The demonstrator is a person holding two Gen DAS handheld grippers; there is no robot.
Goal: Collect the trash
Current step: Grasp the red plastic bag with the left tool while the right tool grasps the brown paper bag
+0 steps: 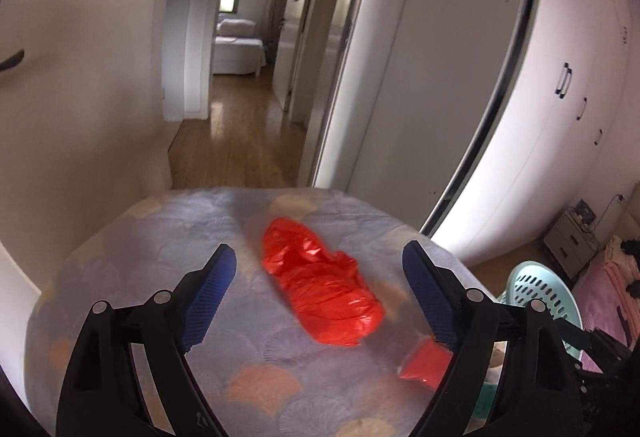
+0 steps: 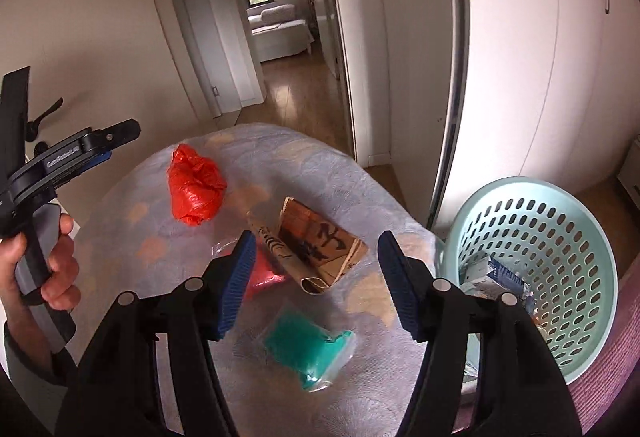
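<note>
Both tongs, left (image 1: 318,269) and right (image 2: 316,257), gape wide over crinkly red plastic bag (image 1: 320,289).

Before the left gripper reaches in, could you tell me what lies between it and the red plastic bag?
Nothing: in the left wrist view only bare patterned bedcover separates the open left gripper from the red plastic bag, which lies ahead between its fingers.

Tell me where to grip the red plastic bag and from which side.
Grip the red plastic bag across its narrow middle, from above, with the left gripper. The bag lies long and crumpled on the table, so its short width probably fits between the open jaws.
</note>
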